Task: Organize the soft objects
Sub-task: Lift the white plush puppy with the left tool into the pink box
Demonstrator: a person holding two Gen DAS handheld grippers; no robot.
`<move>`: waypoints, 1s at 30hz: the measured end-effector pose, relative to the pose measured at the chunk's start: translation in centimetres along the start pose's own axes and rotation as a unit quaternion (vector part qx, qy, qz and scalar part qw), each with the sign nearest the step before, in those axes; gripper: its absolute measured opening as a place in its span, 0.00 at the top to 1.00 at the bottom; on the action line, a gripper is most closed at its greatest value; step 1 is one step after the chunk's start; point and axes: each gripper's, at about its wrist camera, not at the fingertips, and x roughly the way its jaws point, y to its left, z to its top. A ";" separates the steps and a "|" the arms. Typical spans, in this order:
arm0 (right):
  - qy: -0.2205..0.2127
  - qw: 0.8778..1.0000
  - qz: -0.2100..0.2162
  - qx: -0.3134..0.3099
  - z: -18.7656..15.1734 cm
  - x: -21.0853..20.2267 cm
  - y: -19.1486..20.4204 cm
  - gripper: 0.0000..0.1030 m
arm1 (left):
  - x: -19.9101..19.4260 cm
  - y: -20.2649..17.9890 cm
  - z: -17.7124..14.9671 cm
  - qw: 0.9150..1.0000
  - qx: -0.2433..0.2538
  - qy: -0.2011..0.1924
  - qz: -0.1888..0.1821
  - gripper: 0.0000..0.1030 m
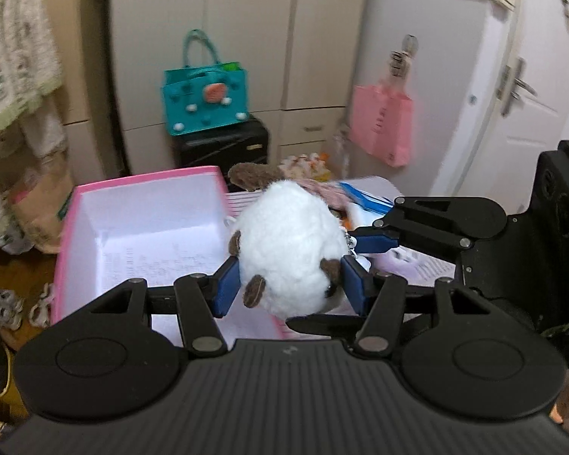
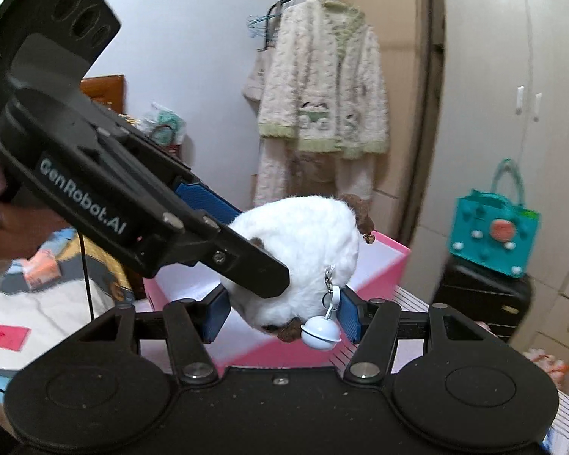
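Note:
A white plush toy [image 1: 290, 244] with brown ears and paws hangs in the air just right of an open pink box [image 1: 148, 235] with a white inside. My left gripper [image 1: 290, 284] is shut on the plush, a blue pad on each side. My right gripper [image 2: 282, 316] also holds the plush [image 2: 307, 242] between its blue pads; a white bell charm [image 2: 320, 335] dangles from the toy. The right gripper shows in the left wrist view [image 1: 375, 240] coming in from the right. The left gripper shows in the right wrist view [image 2: 223, 235] from the upper left. The pink box [image 2: 375, 265] lies behind the toy.
A teal handbag [image 1: 205, 94] sits on a black case [image 1: 220, 144] by the wardrobe. A pink bag [image 1: 383, 125] hangs by the white door. Papers and small items [image 1: 360, 197] lie beyond the box. A fleecy jacket [image 2: 322, 87] hangs on a rack. Shoes [image 1: 7, 307] lie on the floor.

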 end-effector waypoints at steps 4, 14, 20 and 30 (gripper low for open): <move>0.016 0.999 0.038 -0.002 2.3 3.4 -1.2 0.38 | 0.5 3.3 1.5 0.999 -0.021 0.009 0.023 0.46; 0.103 0.991 0.086 0.008 6.5 13.7 -3.9 0.39 | 6.0 12.8 4.2 0.993 -0.096 0.056 0.043 0.46; 0.143 0.985 0.095 0.003 5.9 18.6 -5.9 0.40 | 10.6 17.4 3.4 0.989 -0.129 0.072 0.011 0.46; 0.201 0.974 0.102 -0.030 5.8 23.9 -6.3 0.41 | 15.3 19.3 4.5 0.977 -0.141 0.152 0.050 0.50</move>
